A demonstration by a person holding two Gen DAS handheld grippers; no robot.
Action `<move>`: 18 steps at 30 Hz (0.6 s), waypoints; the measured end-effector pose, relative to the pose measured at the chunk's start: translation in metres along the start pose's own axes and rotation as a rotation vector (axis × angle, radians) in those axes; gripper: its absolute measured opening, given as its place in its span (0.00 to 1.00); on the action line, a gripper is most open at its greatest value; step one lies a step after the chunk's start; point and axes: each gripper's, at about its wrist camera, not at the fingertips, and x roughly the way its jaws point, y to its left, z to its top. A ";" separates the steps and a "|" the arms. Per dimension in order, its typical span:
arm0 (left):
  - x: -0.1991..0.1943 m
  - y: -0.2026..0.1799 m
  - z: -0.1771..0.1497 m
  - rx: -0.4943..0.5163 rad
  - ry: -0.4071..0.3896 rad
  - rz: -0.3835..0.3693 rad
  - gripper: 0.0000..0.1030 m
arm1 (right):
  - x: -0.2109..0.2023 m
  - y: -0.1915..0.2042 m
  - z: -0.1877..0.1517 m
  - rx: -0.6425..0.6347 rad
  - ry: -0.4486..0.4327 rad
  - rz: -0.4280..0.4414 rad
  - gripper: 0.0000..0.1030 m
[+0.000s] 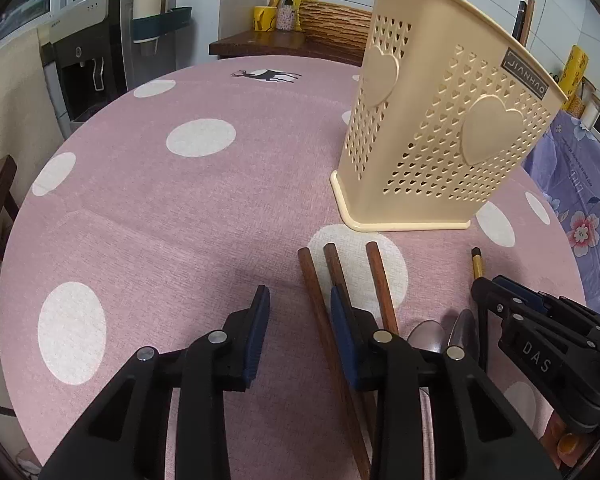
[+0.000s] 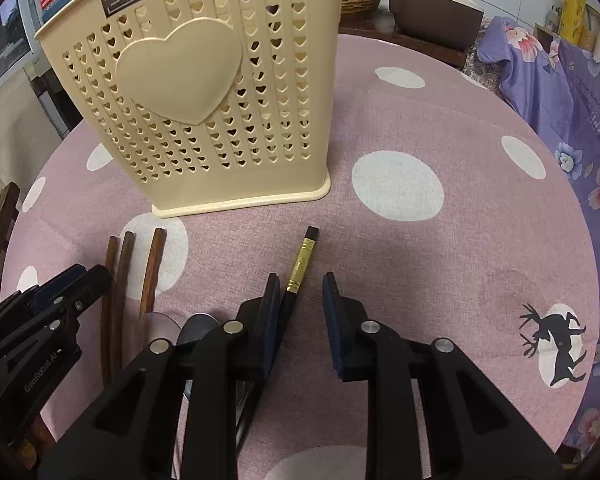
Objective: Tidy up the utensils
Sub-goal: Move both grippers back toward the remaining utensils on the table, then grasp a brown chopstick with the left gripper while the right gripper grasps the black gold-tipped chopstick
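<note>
Matt woven tablecloth (image 1: 204,216), glossy plastic holder (image 1: 440,128), smooth wooden chopsticks (image 1: 320,300).

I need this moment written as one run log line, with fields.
left gripper: open, empty, beside wooden chopsticks | right gripper: open, empty, beside black-gold chopstick | holder: upright on tablecloth

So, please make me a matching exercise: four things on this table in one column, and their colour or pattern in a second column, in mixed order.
Things:
1. utensil holder
2. tablecloth
3. wooden handles
4. slim chopstick

Descriptions:
A. pink with white dots
B. black with a gold band
C. cream with heart-shaped holes
D. plain reddish brown

Pairs: 1-C, 2-A, 3-D, 4-B
</note>
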 end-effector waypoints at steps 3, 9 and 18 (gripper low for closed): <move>0.001 -0.005 -0.001 0.020 0.000 0.018 0.29 | 0.002 0.003 0.002 -0.009 -0.003 -0.010 0.20; 0.002 -0.009 0.000 0.055 0.009 0.043 0.27 | 0.002 0.003 0.003 -0.034 -0.002 -0.018 0.13; 0.005 -0.005 0.006 0.057 0.023 0.052 0.19 | 0.004 -0.001 0.008 -0.014 0.008 -0.010 0.13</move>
